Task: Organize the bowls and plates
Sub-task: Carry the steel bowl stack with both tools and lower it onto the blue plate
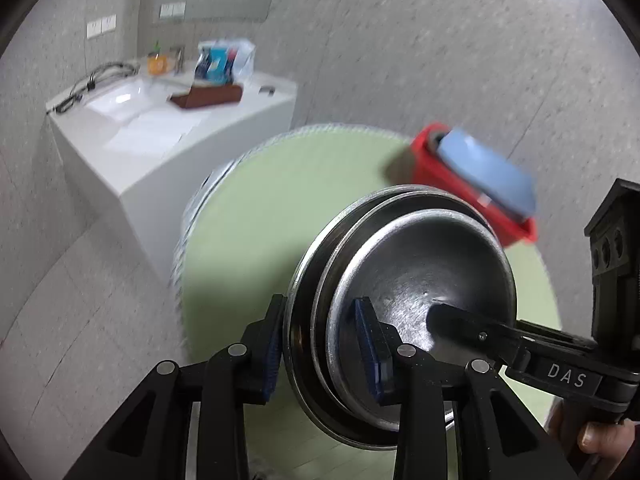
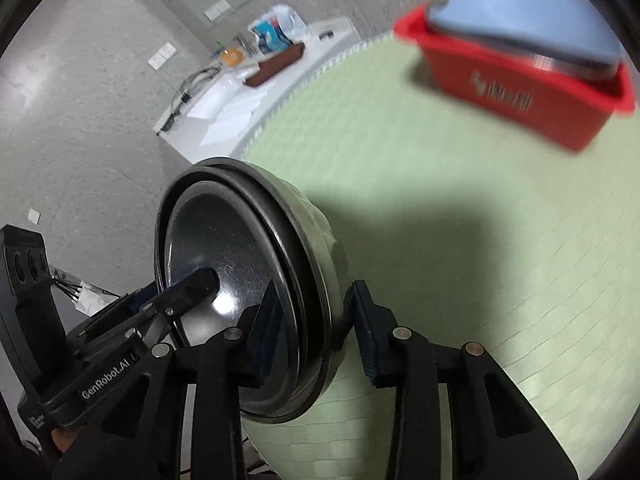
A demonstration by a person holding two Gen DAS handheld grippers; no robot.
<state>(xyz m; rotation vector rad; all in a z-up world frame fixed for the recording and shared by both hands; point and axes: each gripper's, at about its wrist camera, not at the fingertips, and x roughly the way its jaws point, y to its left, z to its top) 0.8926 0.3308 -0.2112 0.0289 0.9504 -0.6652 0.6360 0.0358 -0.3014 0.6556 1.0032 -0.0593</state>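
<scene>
A stack of nested steel bowls (image 1: 416, 280) is held up on edge above the round green table (image 1: 288, 200). My left gripper (image 1: 320, 344) is shut on the stack's rim, one finger inside and one outside. My right gripper (image 2: 316, 320) grips the opposite rim of the same stack (image 2: 224, 256), one pad inside the bowl and one against its outer wall. Each gripper's finger shows inside the bowl in the other's view. A red basket (image 1: 472, 196) holding a blue plate (image 1: 484, 172) stands at the table's far side, and it also shows in the right wrist view (image 2: 520, 92).
A white counter with a sink (image 1: 120, 100), a brown tray (image 1: 208, 96), a plastic bag of packets (image 1: 224, 60) and a black cable stands against the grey wall beyond the table. Grey floor lies left of the table.
</scene>
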